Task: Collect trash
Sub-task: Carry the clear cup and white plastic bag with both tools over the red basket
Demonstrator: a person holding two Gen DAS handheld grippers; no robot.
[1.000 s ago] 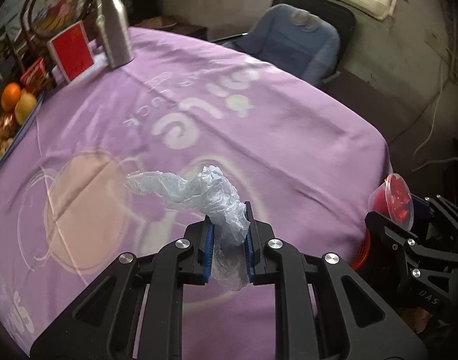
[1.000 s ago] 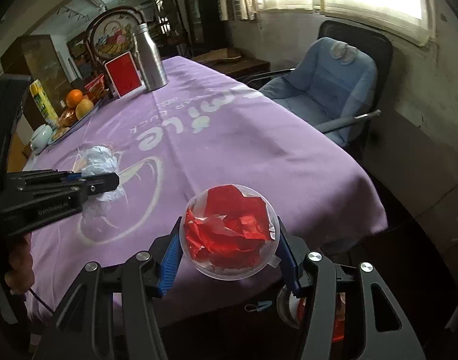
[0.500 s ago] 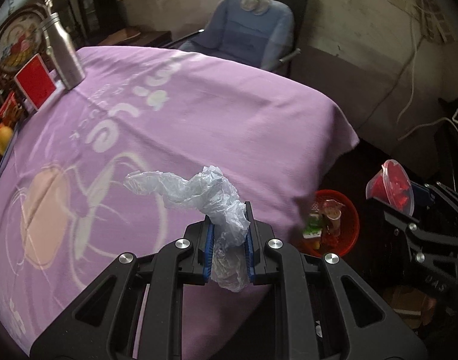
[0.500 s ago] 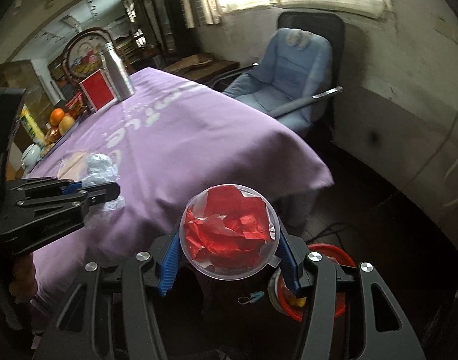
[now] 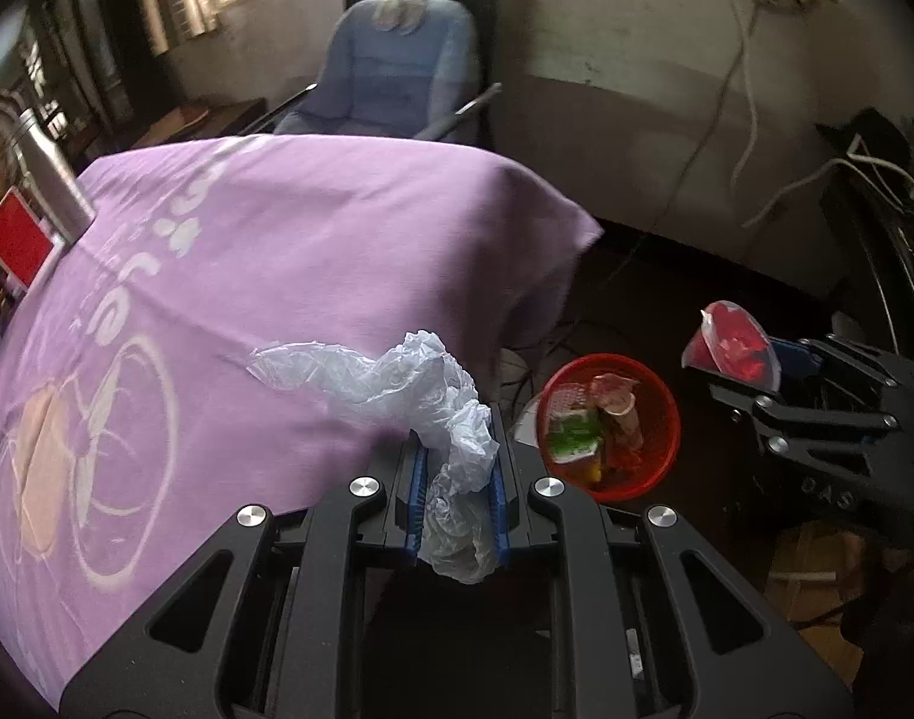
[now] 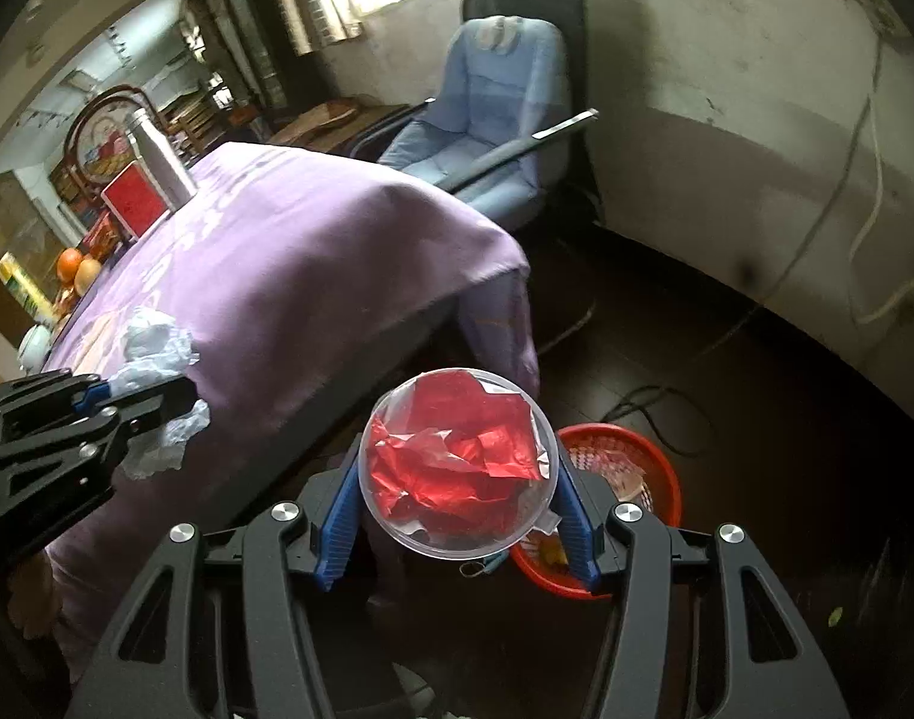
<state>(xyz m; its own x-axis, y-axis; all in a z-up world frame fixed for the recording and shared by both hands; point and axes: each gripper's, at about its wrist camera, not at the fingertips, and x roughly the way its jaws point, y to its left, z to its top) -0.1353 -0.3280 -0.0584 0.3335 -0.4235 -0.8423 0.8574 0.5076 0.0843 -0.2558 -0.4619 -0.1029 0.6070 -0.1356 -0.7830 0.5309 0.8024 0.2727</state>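
Both my tongs have swung off the purple-clothed table (image 5: 313, 251) toward the round red plastic basket (image 5: 666, 419) on the floor. Left gripper (image 5: 455, 482) pinches the crumpled clear plastic bag (image 5: 439, 395) short of the basket; right gripper (image 6: 457, 518) clamps the clear round cup of red wrappers (image 6: 457, 467) above it. Released early, that light bag could drift and miss.

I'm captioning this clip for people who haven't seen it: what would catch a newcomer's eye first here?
Probably the clear cup stuffed with red wrapper, clamped in the right gripper at the centre of the right wrist view. Next, the crumpled white plastic bag pinched in the left gripper, past the purple tablecloth's edge. Below on the dark floor sits a red trash basket already holding litter.
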